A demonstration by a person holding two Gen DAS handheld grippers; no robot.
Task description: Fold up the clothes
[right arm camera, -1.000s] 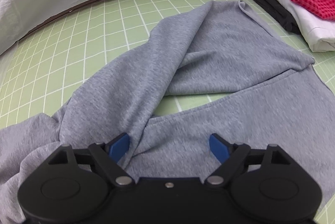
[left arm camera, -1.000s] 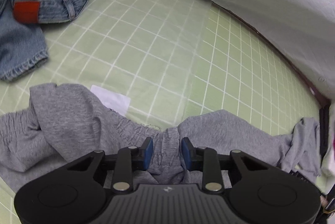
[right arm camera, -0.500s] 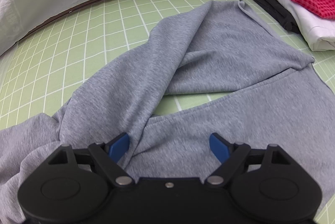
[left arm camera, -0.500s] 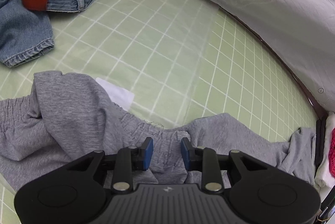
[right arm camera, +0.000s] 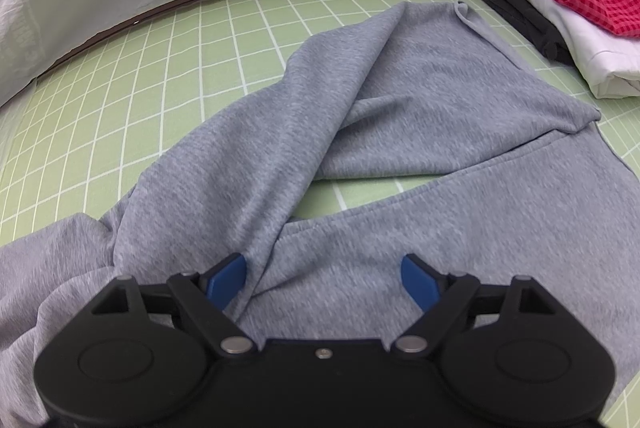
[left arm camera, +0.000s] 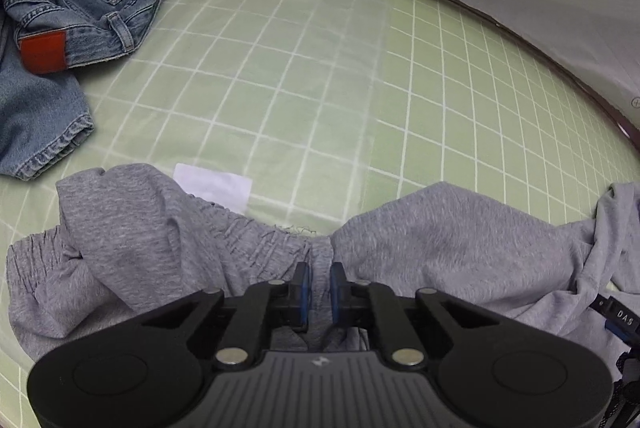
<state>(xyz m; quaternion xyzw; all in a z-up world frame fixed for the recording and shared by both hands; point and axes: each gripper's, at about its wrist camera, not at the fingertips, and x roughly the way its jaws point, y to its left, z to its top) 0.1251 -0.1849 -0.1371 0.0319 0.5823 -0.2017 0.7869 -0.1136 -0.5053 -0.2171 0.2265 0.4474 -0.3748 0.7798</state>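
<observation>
Left wrist view: left gripper (left arm camera: 319, 282) fingers closing, pinching grey sweatpants (left arm camera: 440, 228); right gripper (right arm camera: 322, 274) fingers spread over them

Two matte black plastic grippers, left (left arm camera: 319, 282) and right (right arm camera: 325, 278), are showing blue pads and silver pivot screws.

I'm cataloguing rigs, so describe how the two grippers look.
Both are alike. The left gripper has a matte black body with two round lobes, a ribbed grey centre panel bearing a small white logo, silver pivot pins, angular black linkage arms and blue pads. The right gripper has the same black lobed body, silver pins and blue pads, but a plain black centre with one small screw.
</observation>
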